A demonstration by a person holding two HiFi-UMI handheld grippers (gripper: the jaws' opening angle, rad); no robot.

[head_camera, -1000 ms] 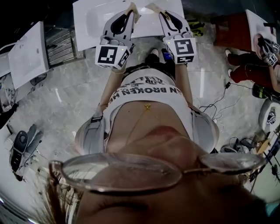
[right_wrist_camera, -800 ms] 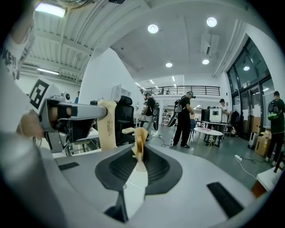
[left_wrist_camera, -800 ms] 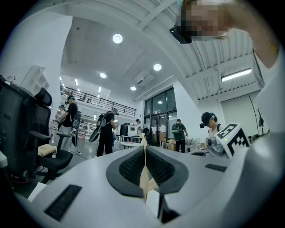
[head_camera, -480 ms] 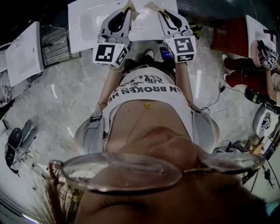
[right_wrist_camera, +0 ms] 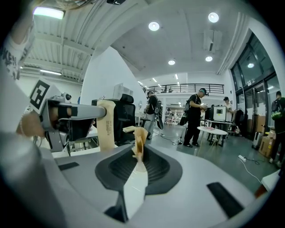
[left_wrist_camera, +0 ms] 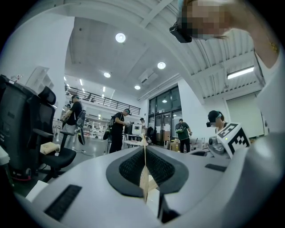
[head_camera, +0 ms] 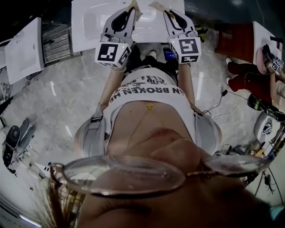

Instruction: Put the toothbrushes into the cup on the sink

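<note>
The person holds both tools up in front of a white printed shirt [head_camera: 147,90]. The left tongs [head_camera: 133,8] and the right tongs [head_camera: 157,6] point away from the body, side by side and near each other. Their tan-taped tips lie over the white sink [head_camera: 89,22], which fills the top of the head view above a grey marbled floor [head_camera: 58,98]. Each tool carries a marker cube [head_camera: 112,54] at the end nearest the body. In the left gripper view, the left tongs are pressed together: the two dark pads meet along one thin line that runs up to the taped tip, and nothing sits between them. In the right gripper view, the right tongs are pressed together too. Their crumpled tape ends touch, nothing is pinched, and only a narrow pale slit shows low down near the base. Both gripper views look over a large hall with round ceiling lights [left_wrist_camera: 120,37]. There are standing people in dark clothes [left_wrist_camera: 116,131] and a black office chair [left_wrist_camera: 49,153] at the left. At the right edge of the head view, a seated person in red trousers [head_camera: 242,71] is beside another white basin [head_camera: 262,33].
</note>
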